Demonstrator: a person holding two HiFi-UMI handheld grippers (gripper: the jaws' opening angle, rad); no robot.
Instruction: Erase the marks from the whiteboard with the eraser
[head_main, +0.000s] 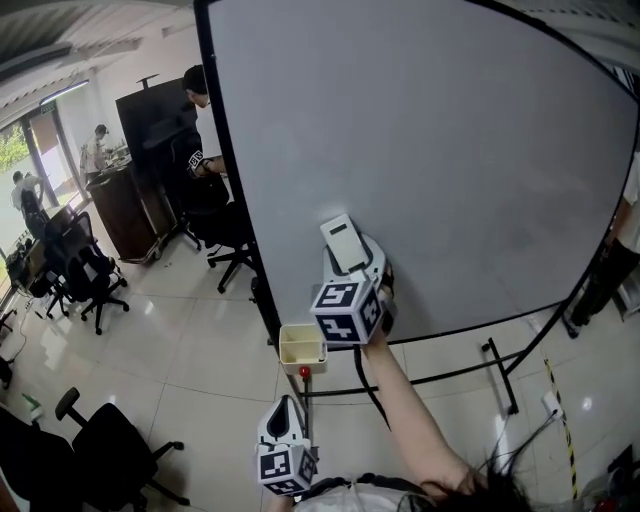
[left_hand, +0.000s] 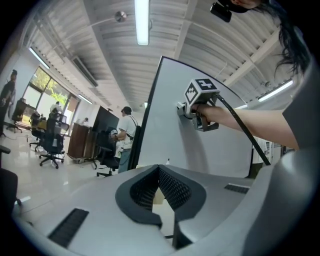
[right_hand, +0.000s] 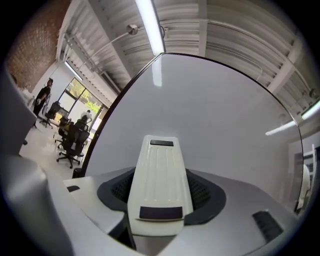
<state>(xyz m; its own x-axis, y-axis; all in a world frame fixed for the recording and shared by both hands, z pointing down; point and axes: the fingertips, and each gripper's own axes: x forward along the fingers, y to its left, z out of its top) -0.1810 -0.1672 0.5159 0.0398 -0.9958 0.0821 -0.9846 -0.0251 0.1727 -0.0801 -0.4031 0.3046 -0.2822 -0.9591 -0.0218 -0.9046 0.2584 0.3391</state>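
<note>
While near the whiteboard's (head_main: 430, 150) lower edge, eraser (head_main: 345, 243) in right tool (right_hand: 159, 192).

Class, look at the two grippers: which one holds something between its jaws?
The right gripper: its jaws clamp the white eraser, held up at the whiteboard. The left gripper hangs lower, jaws closed on nothing.

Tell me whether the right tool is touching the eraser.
Touching. In the right gripper view the right tool grips the eraser, its jaws pressed against both sides.
</note>
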